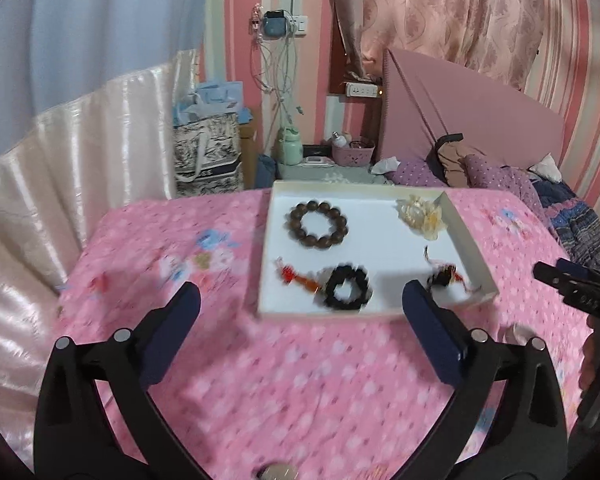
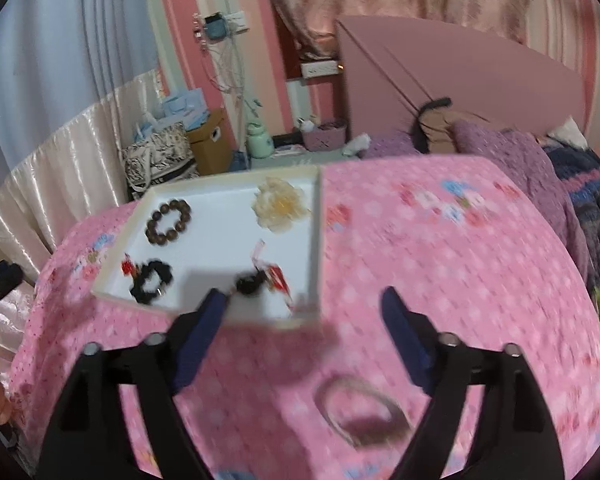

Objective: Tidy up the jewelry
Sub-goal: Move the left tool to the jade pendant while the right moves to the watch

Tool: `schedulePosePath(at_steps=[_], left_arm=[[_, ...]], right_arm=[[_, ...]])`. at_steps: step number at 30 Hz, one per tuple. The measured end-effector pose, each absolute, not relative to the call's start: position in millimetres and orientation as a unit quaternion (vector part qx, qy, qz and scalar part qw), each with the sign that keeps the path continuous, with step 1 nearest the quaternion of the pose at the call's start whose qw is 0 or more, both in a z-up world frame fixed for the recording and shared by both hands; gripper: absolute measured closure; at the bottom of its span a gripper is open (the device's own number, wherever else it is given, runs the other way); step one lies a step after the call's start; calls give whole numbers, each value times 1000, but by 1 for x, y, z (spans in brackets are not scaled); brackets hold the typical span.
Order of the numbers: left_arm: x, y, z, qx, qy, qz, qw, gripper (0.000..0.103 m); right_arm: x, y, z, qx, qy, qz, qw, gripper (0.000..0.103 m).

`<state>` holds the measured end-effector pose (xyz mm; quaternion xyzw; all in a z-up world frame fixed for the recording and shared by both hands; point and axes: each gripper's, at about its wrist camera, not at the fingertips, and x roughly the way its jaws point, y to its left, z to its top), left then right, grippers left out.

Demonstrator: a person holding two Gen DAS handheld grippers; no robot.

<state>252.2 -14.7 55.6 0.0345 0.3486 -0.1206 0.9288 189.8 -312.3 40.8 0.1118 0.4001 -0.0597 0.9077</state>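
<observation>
Left wrist view
Your left tongs: the left gripper (image 1: 300,312) has its dark blue pads spread wide over the pink cloth, with nothing between them
White tray: the shallow white cardboard tray (image 1: 470,236) lies flat on the cloth, so the pieces stay gathered behind its low rim
Jewelry in it: the brown wooden bead bracelet (image 1: 318,224) sits at the far left, the pale cream flower-shaped piece (image 1: 420,214) at the far right, the black bead bracelet (image 1: 348,288) with a red tassel near the front, and a small dark charm with red tassel (image 1: 444,276) by the right wall; all are apart from each other, which reads as deliberate sorting
Other tool: your right gripper (image 1: 572,284) shows at the right edge, its state unreadable from here

Right wrist view
Your right tongs: its pads stand wide apart and grip nothing
Loose piece: a thin pale ring-shaped bangle (image 2: 360,412), blurred, lies on the cloth between the pads and closer to the camera, outside the tray; I judge it the next thing to fetch
Tray: it lies ahead and to the left, with the same four pieces inside

Surface: the pink flower-print bedsheet (image 2: 440,248) is soft and may sag, so set things down gently
Room: striped pink walls, pink patterned curtains (image 1: 440,12), a pink headboard, purple dotted pillows and a cluttered nightstand behind
</observation>
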Motion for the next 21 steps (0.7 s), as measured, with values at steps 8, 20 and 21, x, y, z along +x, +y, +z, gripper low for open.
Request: schedulePosePath(at_steps=[8,20,21], left_arm=[[208,22,11,2,388,-92,917,3],[184,42,-57,-5,450,-82,889,3],[185,42,-60,-5,457,-85,885,3]], right_arm=[[139,-341,-10,128,424,-109,890,17],[136,-333,-39,46,436,-155,885,17],[137,-335,-41,48,440,-155,883,17]])
